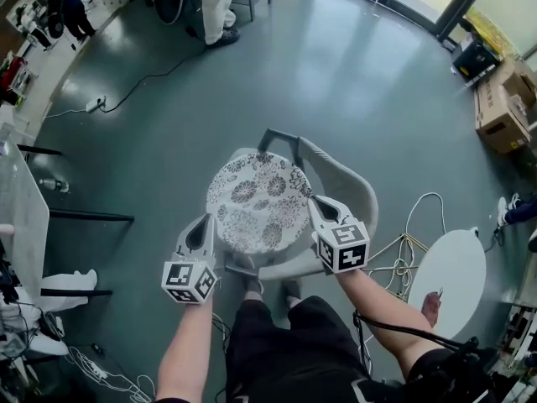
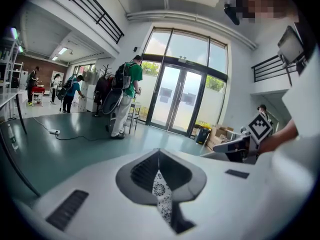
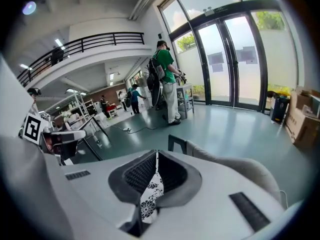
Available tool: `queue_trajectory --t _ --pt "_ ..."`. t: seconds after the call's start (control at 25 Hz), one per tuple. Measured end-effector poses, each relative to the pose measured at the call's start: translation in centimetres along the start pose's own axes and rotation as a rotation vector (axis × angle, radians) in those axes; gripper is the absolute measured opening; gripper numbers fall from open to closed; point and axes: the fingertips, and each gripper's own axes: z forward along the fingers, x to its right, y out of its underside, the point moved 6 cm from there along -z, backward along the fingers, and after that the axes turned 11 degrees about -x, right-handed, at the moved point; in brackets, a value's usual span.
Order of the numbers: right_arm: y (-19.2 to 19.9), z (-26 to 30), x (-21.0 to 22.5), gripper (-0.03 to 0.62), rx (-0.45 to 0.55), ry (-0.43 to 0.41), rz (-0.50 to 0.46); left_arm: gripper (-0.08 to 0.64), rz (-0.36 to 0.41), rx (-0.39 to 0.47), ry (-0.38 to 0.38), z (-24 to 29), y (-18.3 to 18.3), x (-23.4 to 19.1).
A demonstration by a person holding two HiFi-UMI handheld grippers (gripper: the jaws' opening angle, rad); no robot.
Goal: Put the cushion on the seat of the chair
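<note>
A round floral cushion (image 1: 258, 201) hangs just above the chair (image 1: 352, 187), one rim pinched tight in the left tool (image 1: 201, 225) and the opposite rim in the right tool (image 1: 323, 208); it looks light, soft and floppy, best gripped at opposite edges.

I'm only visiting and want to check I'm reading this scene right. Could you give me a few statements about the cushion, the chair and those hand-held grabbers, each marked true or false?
1. The cushion is round, with a dark flower pattern on white. True.
2. Only the left gripper holds the cushion. False: the right gripper is also shut on its edge, on the opposite side.
3. The chair is bright red. False: it is pale grey.
4. Cardboard boxes stand on the floor off to one side. True.
</note>
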Motion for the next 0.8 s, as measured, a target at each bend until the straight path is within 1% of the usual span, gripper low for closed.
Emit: queue_trajectory --t 0.12,0.2,0.28,0.48,0.56,0.68,0.8 --pt "-1.0 -2.7 -0.4 0.021 0.047 -0.006 -0.099 0.009 -0.014 0.027 0.029 -2.0 -1.0 1.9" --pt "-1.7 -3.9 -0.9 0.021 0.082 -0.017 -0.133 0.009 0.008 0.04 0.035 -3.3 -1.7 2.8" --pt "-2.3 -5.2 -1.3 0.02 0.107 -0.03 -0.138 0.009 0.032 0.051 0.043 -4.4 -2.3 3.9" --pt "-3.9 -8.4 -2.0 0.02 0.177 -0.04 -0.16 0.009 0.047 0.087 0.095 -6.5 -4.2 6.5" --pt "-4.6 -9.6 -2.5 0.02 0.208 -0.051 -0.175 0.009 0.062 0.095 0.093 -7.5 -4.9 7.5" --pt "-4.8 -11.4 -3.7 0.02 0.24 -0.083 -0.199 0.009 0.064 0.112 0.068 -9.7 -5.3 8.4" --pt "-5.0 -13.2 -4.1 0.018 0.268 -0.087 -0.223 0.009 0.07 0.135 0.061 -10.9 -5.9 9.2"
